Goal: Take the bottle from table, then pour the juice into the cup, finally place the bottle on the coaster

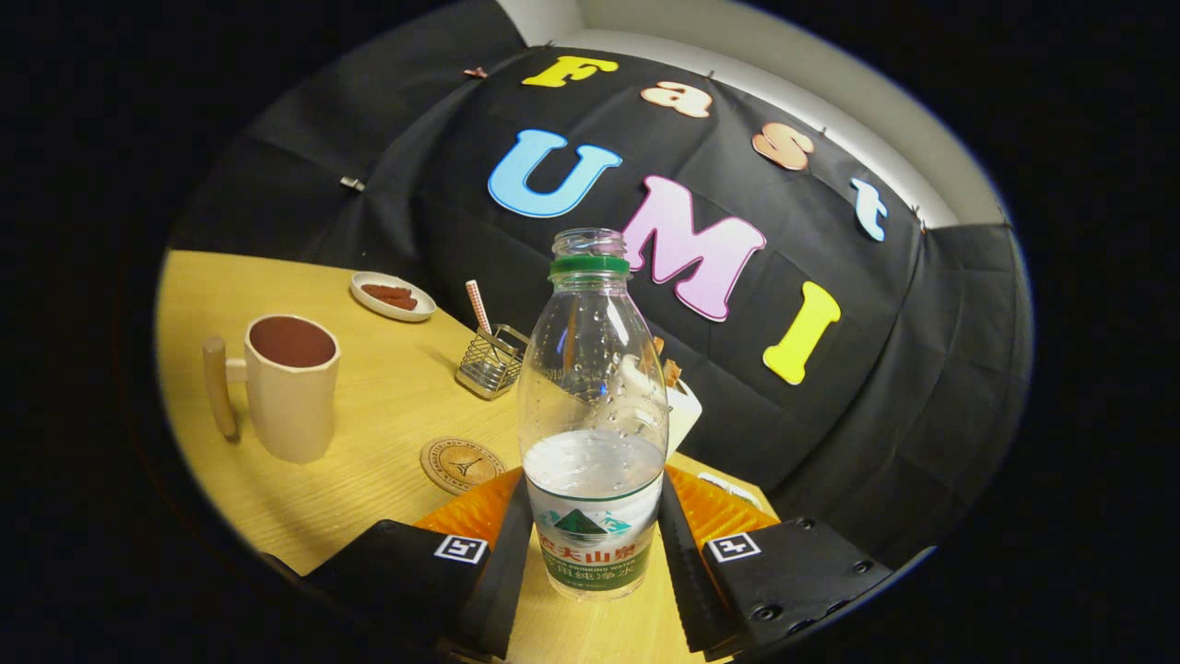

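Observation:
A clear plastic bottle (590, 406) with a green neck ring and no cap stands upright between my fingers, about half full of clear liquid. My gripper (593, 503) is shut on it, with both pads pressing its labelled lower part. Whether its base touches the wooden table (369, 415) I cannot tell. A cream cup (288, 387) with a side handle and a dark red inside stands beyond and left of the fingers. The round wooden coaster (461, 464) lies flat just ahead of the left finger, between the cup and the bottle.
A small wire basket (491, 361) holding a striped straw stands behind the coaster. Farther back sits a white dish (393, 296) with brown pieces. A white object (684, 410) is partly hidden behind the bottle. The table's edge runs close on the right.

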A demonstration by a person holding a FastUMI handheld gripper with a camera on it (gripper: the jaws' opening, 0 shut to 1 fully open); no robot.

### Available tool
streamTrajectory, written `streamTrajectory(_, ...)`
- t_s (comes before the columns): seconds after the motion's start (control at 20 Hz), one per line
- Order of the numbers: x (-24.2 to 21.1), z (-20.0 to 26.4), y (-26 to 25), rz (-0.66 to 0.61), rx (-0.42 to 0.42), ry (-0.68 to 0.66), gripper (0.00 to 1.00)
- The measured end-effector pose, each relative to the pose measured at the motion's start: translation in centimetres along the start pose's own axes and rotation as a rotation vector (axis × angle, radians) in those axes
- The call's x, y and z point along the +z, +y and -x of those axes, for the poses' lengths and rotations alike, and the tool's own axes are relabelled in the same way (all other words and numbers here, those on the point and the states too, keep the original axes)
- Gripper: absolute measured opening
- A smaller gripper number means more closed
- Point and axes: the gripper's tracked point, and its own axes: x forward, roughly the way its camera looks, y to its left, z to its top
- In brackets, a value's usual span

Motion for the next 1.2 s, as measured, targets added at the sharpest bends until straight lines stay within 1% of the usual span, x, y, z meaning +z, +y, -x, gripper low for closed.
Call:
streamTrajectory(0.3,3.4,-0.4,0.9,0.329,-0.004,-0.076,0.71)
streamTrajectory(0.5,4.3,-1.2,2.1,0.441,0.012,-0.079,0.71)
streamTrajectory(0.75,4.8,-1.6,3.3,0.618,0.027,-0.079,0.71)
streamTrajectory(0.95,4.6,-1.6,5.0,0.719,0.052,-0.087,0.71)
streamTrajectory(1.2,5.1,-2.0,5.8,0.849,0.064,-0.120,0.70)
